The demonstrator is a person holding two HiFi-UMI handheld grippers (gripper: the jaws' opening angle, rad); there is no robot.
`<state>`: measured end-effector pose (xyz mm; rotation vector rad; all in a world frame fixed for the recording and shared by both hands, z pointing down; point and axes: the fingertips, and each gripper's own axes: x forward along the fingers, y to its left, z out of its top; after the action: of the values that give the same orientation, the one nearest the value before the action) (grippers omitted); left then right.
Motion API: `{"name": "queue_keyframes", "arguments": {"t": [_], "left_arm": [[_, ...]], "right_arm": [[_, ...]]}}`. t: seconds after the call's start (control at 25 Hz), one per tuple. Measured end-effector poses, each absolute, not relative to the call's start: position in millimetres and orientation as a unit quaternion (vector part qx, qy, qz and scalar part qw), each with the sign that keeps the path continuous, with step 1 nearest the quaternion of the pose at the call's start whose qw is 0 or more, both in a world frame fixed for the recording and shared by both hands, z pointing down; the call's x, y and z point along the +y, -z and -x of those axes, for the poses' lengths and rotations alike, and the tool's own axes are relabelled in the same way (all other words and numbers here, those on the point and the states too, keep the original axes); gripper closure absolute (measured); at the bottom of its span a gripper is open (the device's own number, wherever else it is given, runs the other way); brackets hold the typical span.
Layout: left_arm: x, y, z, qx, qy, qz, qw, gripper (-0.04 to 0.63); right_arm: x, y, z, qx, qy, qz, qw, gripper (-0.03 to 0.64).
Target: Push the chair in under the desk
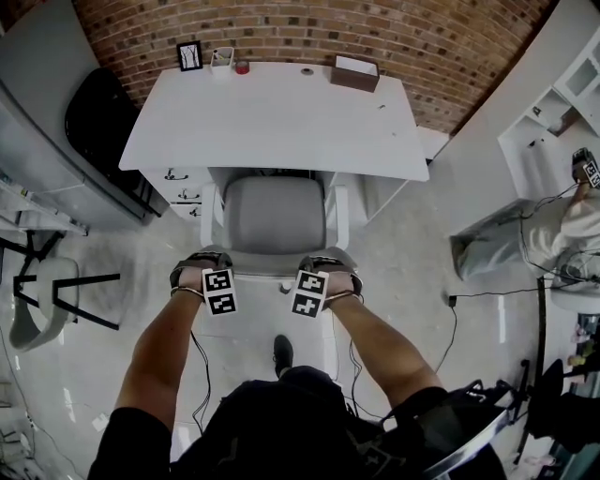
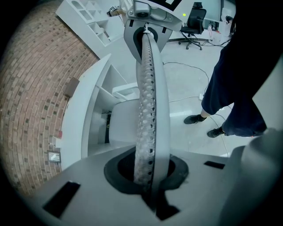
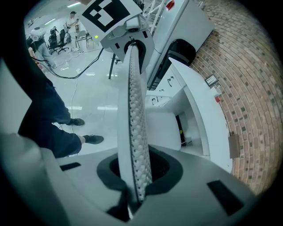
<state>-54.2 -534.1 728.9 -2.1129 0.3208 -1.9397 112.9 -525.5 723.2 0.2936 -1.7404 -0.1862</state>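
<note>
Chair: ctr frame, part under desk. Our L gripper and R gripper at chair back, both clenched, empty.

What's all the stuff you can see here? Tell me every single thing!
desk: one, white, against the brick wall
chair: one, grey seat, white frame, partly under the desk
picture frame: one, black, desk's back left
small container: one, white, beside the frame
small round thing: one, red, beside the container
box: one, brown, desk's back right
drawers: two handles showing, white, under the desk's left side
second chair: one, pale with black legs, far left
shelves: one unit, white, right
cables: several, black, floor
arms: two, bare, reaching to the chair's back
left tongs: one, grey, shut on the chair's back
right tongs: one, grey, shut on the chair's back
</note>
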Motion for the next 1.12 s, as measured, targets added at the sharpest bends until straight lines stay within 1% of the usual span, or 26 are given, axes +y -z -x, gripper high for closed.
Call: {"name": "queue_keyframes", "arguments": {"t": [0.4, 0.52, 0.64, 0.72, 0.84, 0.88, 1.0, 1.12], "left_arm": [[-548.2, -729.9, 46.1, 0.121, 0.668, 0.723, 0.132, 0.560], [-546.6, -731.5, 47.5, 0.124, 0.668, 0.722, 0.126, 0.557], [-549.1, -727.9, 45.4, 0.139, 0.657, 0.731, 0.120, 0.530], [-551.1, -721.5, 43.5, 0.157, 0.639, 0.744, 0.116, 0.483], [-547.8, -708.9, 39.5, 0.171, 0.608, 0.767, 0.114, 0.436], [-545.2, -704.7, 38.3, 0.174, 0.598, 0.774, 0.115, 0.429], [-537.8, -689.9, 39.6, 0.188, 0.576, 0.787, 0.117, 0.422], [-532.0, -671.4, 44.0, 0.218, 0.538, 0.808, 0.105, 0.420]], "right_arm": [[-539.4, -723.1, -121.7, -0.761, 0.103, -0.139, 0.626, 0.572], [-538.3, -723.8, -120.4, -0.762, 0.096, -0.140, 0.625, 0.558], [-538.6, -721.9, -121.2, -0.766, 0.086, -0.141, 0.622, 0.544], [-539.3, -716.4, -119.8, -0.779, 0.078, -0.149, 0.604, 0.523], [-538.8, -700.5, -115.8, -0.811, 0.057, -0.175, 0.555, 0.429], [-538.1, -694.2, -115.9, -0.819, 0.055, -0.182, 0.541, 0.410], [-533.4, -677.3, -118.9, -0.836, 0.048, -0.203, 0.508, 0.387], [-529.9, -656.7, -118.6, -0.849, 0.034, -0.232, 0.473, 0.388]]}}
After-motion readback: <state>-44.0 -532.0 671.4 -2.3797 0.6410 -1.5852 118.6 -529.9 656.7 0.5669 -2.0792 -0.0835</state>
